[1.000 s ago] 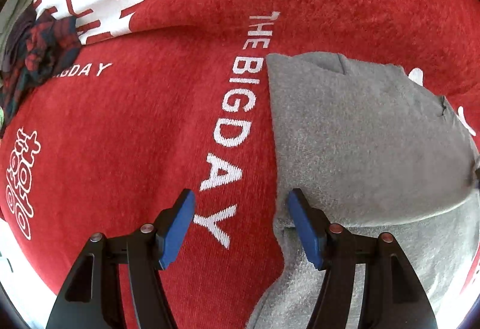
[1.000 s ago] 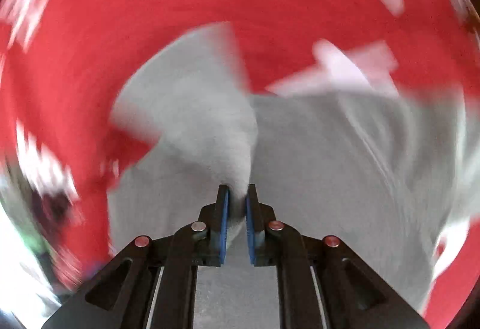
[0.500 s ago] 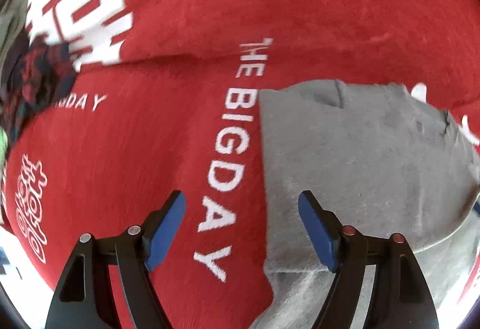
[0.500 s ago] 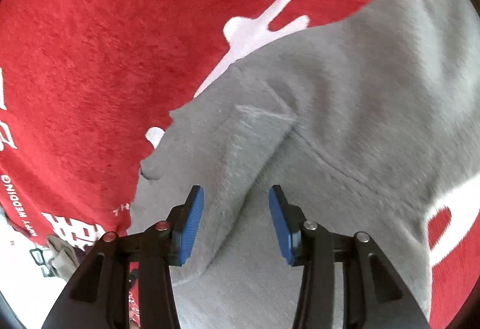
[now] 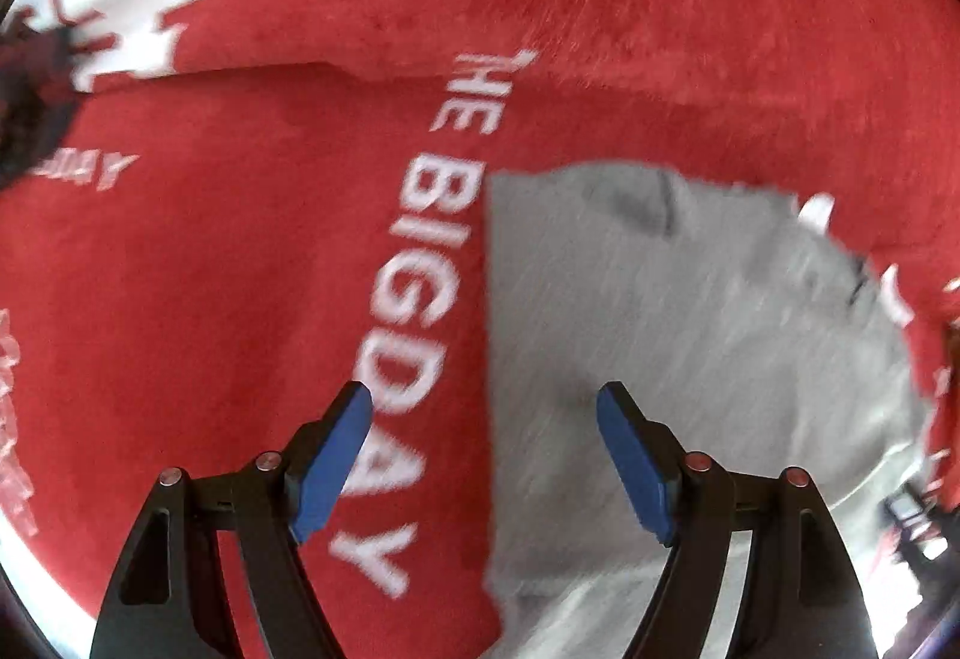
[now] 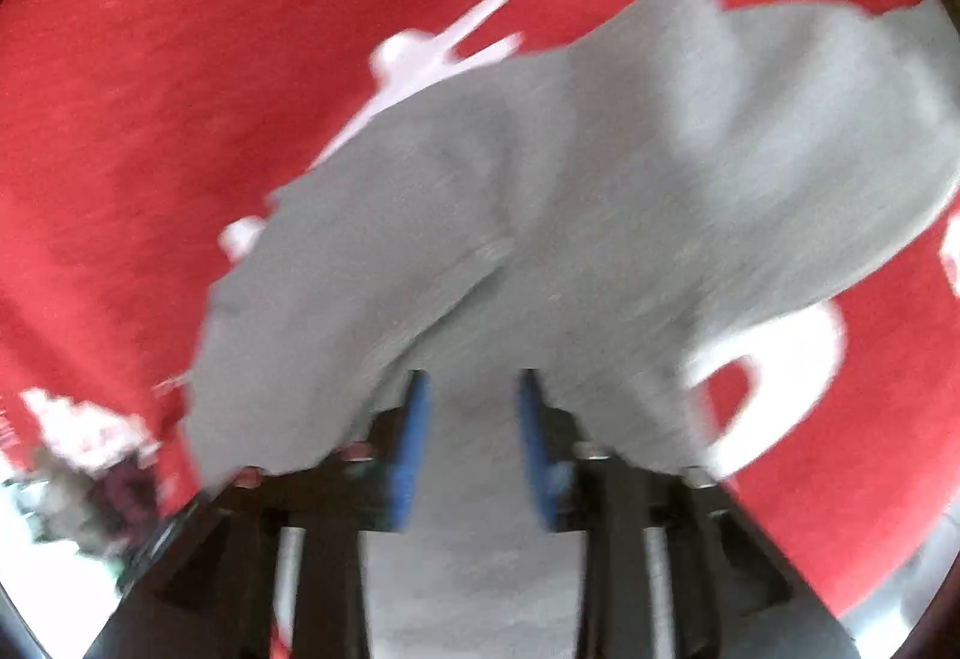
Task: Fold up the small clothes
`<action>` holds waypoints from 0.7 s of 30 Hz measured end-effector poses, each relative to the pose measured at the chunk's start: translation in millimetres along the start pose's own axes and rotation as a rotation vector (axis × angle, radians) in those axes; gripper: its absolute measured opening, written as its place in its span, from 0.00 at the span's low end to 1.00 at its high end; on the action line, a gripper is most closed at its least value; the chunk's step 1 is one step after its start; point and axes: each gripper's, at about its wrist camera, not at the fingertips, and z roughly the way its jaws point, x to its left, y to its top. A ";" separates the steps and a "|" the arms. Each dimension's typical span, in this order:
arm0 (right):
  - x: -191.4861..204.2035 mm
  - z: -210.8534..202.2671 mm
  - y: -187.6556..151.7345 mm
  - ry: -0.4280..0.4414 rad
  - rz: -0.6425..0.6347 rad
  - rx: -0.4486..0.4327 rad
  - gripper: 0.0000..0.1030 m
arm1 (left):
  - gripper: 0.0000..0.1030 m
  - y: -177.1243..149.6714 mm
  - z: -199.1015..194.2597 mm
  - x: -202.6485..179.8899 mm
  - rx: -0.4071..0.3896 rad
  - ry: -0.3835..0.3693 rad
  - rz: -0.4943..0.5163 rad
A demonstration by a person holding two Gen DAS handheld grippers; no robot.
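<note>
Since the earlier frames the right gripper [image 6: 471, 389] has let go of the grey garment [image 6: 600, 191] — a second ago its blue pads pinched a peak of the cloth, and the jaws have just been opening; now they stand partly apart with grey fabric seen between and behind them, neither pad visibly pressing on it. Its view is blurred, so whether the pads brush the cloth cannot be told. In that view the garment fills the middle and right of the frame, lying folded over itself on the red blanket [image 6: 180, 89], with a ridge running from the centre toward the lower left.

On the other side, the left gripper [image 5: 483, 398] has widened over the same second, and its jaws stand wide and empty above the blanket. Its left pad sits over the white lettering [image 5: 420, 299] reading "THE BIG DAY", its right pad over the grey garment [image 5: 660, 329], so the garment's straight left edge runs up the frame between the two fingers. Here the garment occupies the lower right, lying flat, with a lower layer showing at the bottom edge. A dark plaid item [image 5: 30, 107] lies at the far left of the frame, blurred, well apart from the grey piece.
</note>
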 end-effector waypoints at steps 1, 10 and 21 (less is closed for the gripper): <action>9.5 7.2 -8.9 0.050 -0.021 0.031 0.49 | 0.76 7.7 4.8 -1.4 0.005 -0.009 0.002; 104.3 128.8 -106.9 0.372 0.052 0.372 0.49 | 0.72 32.4 23.1 7.8 0.038 -0.049 0.020; 139.3 147.1 -125.4 0.356 0.049 0.322 0.06 | 0.10 36.4 16.3 33.5 -0.011 -0.063 0.132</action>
